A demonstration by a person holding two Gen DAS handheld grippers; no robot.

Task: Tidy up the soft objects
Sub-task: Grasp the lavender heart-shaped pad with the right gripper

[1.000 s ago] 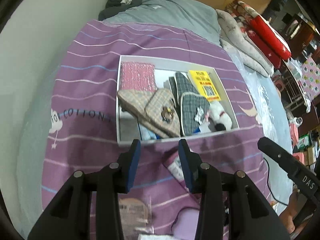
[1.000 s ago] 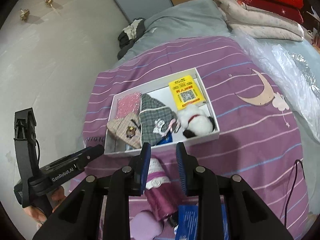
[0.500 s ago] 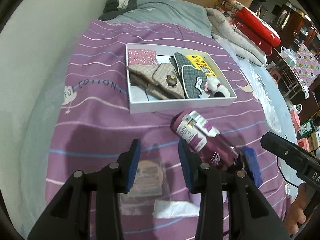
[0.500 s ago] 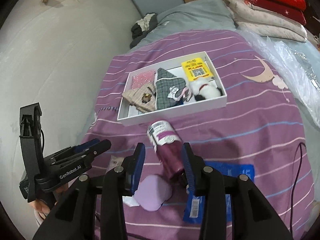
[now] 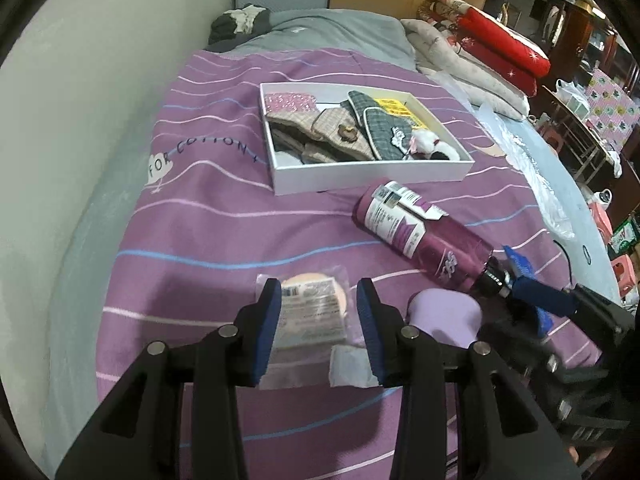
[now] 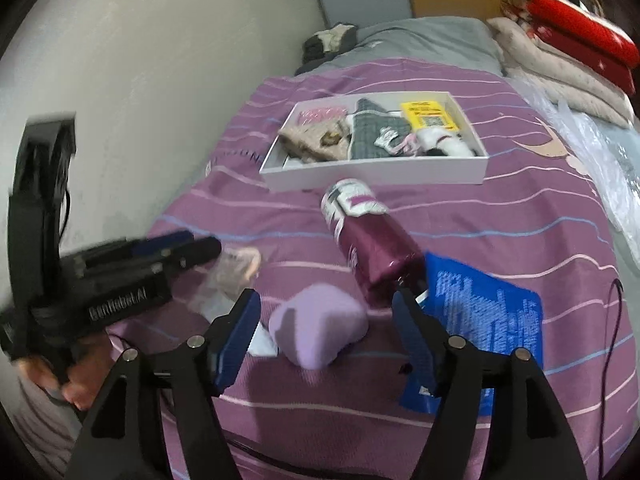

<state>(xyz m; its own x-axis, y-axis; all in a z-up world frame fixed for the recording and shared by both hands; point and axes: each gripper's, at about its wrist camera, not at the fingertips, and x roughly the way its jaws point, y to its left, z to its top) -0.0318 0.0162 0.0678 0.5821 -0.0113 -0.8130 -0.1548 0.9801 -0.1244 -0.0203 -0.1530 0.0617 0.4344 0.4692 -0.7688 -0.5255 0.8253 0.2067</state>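
Note:
A white box on the purple striped bedspread holds plaid pouches, a pink sequinned piece and a white plush toy. Nearer lie a magenta folded umbrella, a lilac soft pad, a clear packet with a round pink puff and a blue packet. My left gripper hangs open over the puff packet, not pressing it. My right gripper is opening, its fingers either side of the lilac pad without touching it.
A wall runs along the bed's left side. Folded red and beige bedding is stacked at the back right, with a grey blanket and dark clothes behind the box. Clear plastic sheeting and a black cable lie on the right.
Both grippers have drawn back from the box toward the near end of the bed. The right jaws have spread much wider. The left jaws keep the same gap.

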